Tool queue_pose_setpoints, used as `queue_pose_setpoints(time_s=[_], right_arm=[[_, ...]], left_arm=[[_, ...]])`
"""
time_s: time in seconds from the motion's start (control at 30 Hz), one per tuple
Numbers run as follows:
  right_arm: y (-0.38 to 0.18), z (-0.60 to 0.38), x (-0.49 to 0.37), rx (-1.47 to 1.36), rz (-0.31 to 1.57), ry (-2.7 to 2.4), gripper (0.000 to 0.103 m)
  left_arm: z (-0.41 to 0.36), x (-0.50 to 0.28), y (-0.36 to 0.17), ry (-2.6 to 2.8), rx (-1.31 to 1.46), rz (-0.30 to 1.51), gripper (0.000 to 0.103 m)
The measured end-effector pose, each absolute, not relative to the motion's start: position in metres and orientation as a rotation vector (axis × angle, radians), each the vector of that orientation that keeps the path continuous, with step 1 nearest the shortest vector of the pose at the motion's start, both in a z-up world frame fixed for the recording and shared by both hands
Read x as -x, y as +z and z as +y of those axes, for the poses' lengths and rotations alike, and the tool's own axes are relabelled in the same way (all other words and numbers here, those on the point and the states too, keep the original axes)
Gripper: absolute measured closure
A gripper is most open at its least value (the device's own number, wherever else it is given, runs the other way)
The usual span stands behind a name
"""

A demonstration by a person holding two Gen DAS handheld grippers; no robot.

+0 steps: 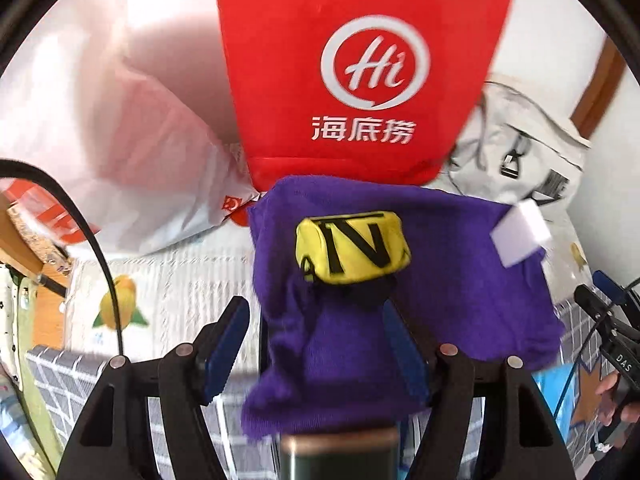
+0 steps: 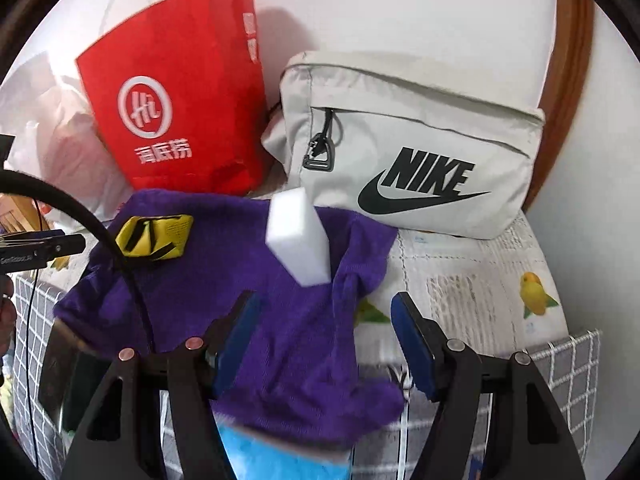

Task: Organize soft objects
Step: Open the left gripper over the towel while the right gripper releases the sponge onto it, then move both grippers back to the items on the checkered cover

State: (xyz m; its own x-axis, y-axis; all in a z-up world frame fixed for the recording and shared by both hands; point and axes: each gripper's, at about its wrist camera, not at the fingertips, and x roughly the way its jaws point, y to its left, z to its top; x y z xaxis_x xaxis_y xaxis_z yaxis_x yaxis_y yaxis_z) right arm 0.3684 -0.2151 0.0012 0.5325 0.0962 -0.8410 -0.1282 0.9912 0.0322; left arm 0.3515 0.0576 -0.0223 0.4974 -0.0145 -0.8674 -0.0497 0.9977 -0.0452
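Both hand-held grippers pitched steeply down over the bed, each with jaws spread wide.

Left hand-held gripper (image 1: pixel 316 344): the purple cloth (image 1: pixel 400 300) drapes across the gap between its 2 blue pads (image 1: pixel 226 344), and the fabric hides most of the right pad. Frame is motion-blurred, so I can't tell whether the cloth touches the pads; no pinch visible.

Right hand-held gripper (image 2: pixel 324 340): blue pads (image 2: pixel 414 344) stand apart, with cloth below and between them, nothing pressed. A bit of the person's hand (image 1: pixel 612 396) shows at the right edge of the left wrist view, gripping that tool's handle.

Task items:
- purple cloth: soft knit, rumpled, spread on the bed's quilted cover (image 2: pixel 480 280) with yellow fruit prints.
- yellow pouch (image 1: pixel 352 246): small, rounded, black lettering, sits on the cloth's far part.
- white sponge block (image 2: pixel 298 240): rectangular, tilted, blurred, over the cloth's right part; can't tell if it rests on it.
- Light blue item (image 2: pixel 280 456) at the near edge, partly under the cloth.

Writing:
- Red paper bag (image 2: pixel 180 92) against the wall: white circled "Hi" logo, 3 Chinese characters "海底捞".
- Beige bag (image 2: pixel 400 140) just right of it: black "NIKE" plus swoosh.
- Pouch letters read roughly "IV", partly folded away.
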Motion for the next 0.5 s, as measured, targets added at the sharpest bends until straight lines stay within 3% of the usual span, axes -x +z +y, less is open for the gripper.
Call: queue_pose_setpoints(time_s=[0.23,0.5], right_arm=[[0.022,-0.204,-0.304,0.024,0.971,0.157,0.035],[0.041,-0.195,-0.224,-0.004,0.949,0.188,0.035]], left_arm=[[0.052,-0.277,0.001,-0.040,0.097,1.022,0.035],[0.049,-0.203,-0.011,-0.078,0.098,1.056,0.035]])
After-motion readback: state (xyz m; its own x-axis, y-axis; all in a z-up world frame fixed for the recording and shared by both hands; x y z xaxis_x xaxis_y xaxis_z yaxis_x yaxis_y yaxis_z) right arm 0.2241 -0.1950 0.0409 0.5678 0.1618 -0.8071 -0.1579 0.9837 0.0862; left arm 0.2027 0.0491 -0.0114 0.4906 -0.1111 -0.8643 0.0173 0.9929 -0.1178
